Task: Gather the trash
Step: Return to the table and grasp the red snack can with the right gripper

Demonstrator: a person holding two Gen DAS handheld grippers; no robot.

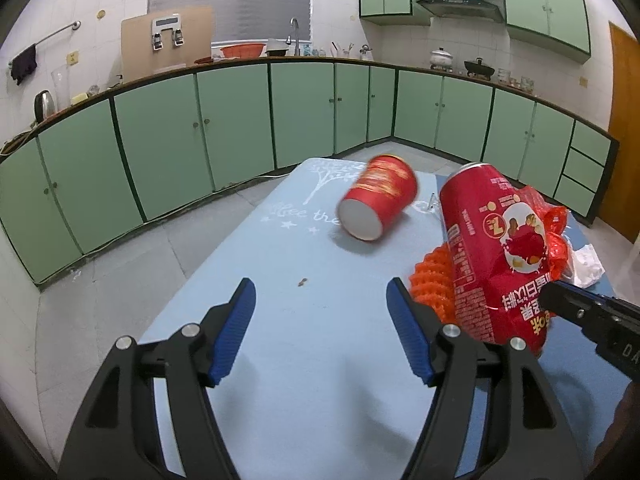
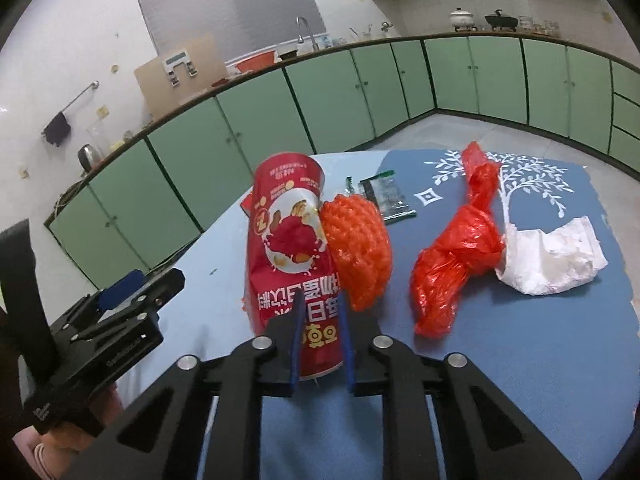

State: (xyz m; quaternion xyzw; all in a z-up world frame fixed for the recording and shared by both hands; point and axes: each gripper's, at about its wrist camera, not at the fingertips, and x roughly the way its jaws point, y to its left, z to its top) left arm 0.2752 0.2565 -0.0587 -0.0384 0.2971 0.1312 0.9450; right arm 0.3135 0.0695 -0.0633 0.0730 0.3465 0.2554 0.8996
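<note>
Green cabinet doors [image 1: 236,120] ran round the kitchen behind a low table under a pale blue cloth [image 1: 304,352], and the rubbish was strewn over its right-hand side. From where I stood, the right gripper [image 2: 320,344] had its blue pads closed on the lower end of a tall red can [image 2: 290,256], printed upside down, so the mouth end hung nearest the tongs; the sides looked a little dented where the pads pressed. Gripping it near the end kept the body tilting clear of the cloth, I judged, ready to be carried off.

An orange foam fruit net [image 2: 358,252] sat just beside the can, touching its right flank, which is probably why the pads came in low, beneath it. Farther right lay a knotted red plastic bag [image 2: 460,256] with a crumpled white tissue [image 2: 548,260] against it, and behind the net a small green wrapper [image 2: 390,196] lay flat.

The left gripper [image 1: 320,332] hovered over bare cloth with its jaws standing well apart and nothing between them, seemingly waiting its turn. Beyond it a red paper cup [image 1: 378,198] lay on its side, pale bottom toward the tongs; it showed blurred, so it may have been rolling. A tiny brown crumb [image 1: 302,282] sat near the left pads. I could see no bin, so where the trash was headed I cannot tell.
</note>
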